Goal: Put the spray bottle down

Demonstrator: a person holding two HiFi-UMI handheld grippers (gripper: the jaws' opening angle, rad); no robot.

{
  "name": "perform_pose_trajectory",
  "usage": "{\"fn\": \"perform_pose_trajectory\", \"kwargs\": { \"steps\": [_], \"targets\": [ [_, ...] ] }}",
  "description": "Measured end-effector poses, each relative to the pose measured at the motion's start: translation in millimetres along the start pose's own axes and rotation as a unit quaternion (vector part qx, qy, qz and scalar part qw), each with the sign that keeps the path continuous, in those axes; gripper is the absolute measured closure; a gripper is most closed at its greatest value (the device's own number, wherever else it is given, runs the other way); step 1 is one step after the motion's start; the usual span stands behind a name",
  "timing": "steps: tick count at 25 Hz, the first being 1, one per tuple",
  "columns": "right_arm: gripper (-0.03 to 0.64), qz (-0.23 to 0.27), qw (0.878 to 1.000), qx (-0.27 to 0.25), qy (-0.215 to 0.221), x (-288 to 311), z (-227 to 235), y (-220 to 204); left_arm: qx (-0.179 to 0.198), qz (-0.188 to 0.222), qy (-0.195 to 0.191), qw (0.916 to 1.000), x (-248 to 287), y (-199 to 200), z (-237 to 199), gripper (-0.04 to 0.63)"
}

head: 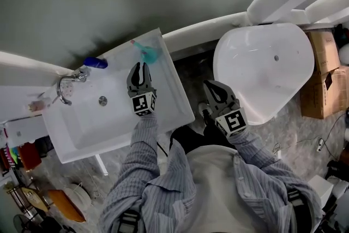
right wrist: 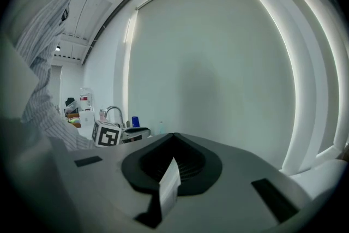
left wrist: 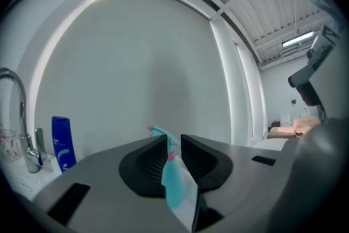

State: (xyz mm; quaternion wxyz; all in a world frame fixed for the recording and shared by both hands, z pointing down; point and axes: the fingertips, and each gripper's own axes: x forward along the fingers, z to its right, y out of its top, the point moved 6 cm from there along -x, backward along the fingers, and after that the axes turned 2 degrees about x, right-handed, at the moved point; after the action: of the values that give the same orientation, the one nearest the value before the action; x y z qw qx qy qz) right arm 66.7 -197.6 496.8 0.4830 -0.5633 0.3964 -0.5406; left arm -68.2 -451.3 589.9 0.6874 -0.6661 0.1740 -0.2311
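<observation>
Teal plastic spray bottle stands on the back corner of the white rectangular sink, just beyond the left claw, whose jaws are slightly apart and not gripping. Right claw is closed, empty. Risk: the bottle sits near the rim; a brush from the claw topples it. Blue bottle and chrome faucet stand well clear.
</observation>
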Motion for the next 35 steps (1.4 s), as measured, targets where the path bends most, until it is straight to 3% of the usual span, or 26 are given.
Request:
{"fn": "perform_pose_trajectory", "kwargs": {
  "steps": [6, 10, 15, 25, 35],
  "targets": [
    [0.601, 0.023, 0.999, -0.001, 0.030, -8, -13, 16, -0.001, 0.046, -0.004, 0.9989, -55, 62, 15, 0.567],
    [0.601, 0.043, 0.998, 0.003, 0.053, -10, -19, 27, -0.025, 0.047, -0.009, 0.9986, -90, 90, 26, 0.581],
    [0.601, 0.050, 0.996, 0.006, 0.075, -20, -18, 33, -0.023, 0.055, 0.009, 0.9982, -135, 117, 48, 0.591],
    [0.601, 0.061, 0.995, 0.011, 0.079, -17, -6, 43, -0.011, 0.062, 0.100, 0.9930, -195, 143, 30, 0.594],
    [0.603, 0.074, 0.994, 0.011, 0.078, -13, -3, 55, -0.001, 0.057, 0.120, 0.9912, -208, 140, 28, 0.594]
  ]
}}
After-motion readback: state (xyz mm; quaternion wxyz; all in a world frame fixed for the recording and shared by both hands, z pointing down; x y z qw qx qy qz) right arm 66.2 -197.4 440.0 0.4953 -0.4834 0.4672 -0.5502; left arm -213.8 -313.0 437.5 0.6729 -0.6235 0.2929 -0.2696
